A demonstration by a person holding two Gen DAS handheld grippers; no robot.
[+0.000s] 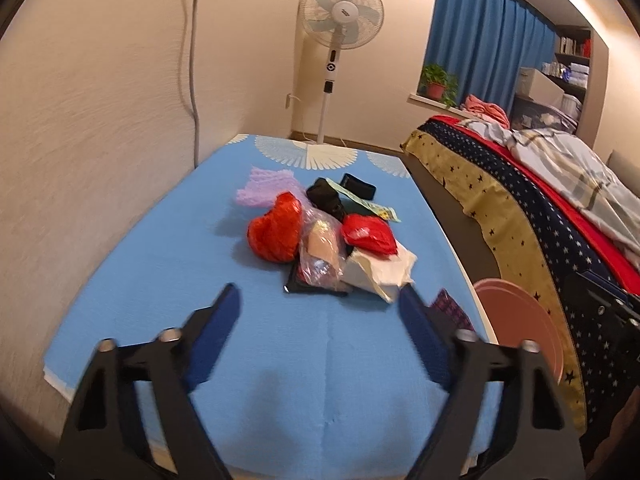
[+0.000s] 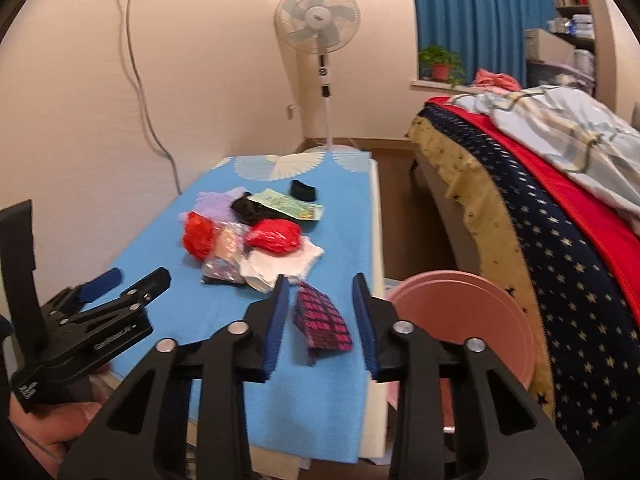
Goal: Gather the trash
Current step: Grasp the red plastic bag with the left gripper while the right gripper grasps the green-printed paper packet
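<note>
A pile of trash lies on the blue table [image 1: 140, 280]: a red bag [image 1: 276, 228], a clear plastic bag [image 1: 320, 252], a second red bag [image 1: 370, 236], white paper [image 1: 380, 274], black items [image 1: 326, 196], a purple net [image 1: 266, 188] and a green packet [image 1: 376, 208]. A dark pink-patterned wrapper [image 2: 322, 322] lies apart, near the table's right edge. My left gripper [image 1: 320, 304] is open and empty, short of the pile. My right gripper [image 2: 322, 284] is open, its fingers on either side of the patterned wrapper [image 1: 450, 310]. The left gripper also shows in the right wrist view [image 2: 128, 276].
A pink bin [image 2: 460, 320] stands on the floor right of the table [image 2: 172, 240]; it also shows in the left wrist view [image 1: 520, 324]. A bed with blankets [image 2: 540, 200] is further right. A standing fan [image 1: 340, 16] and a wall cable [image 1: 192, 60] are behind.
</note>
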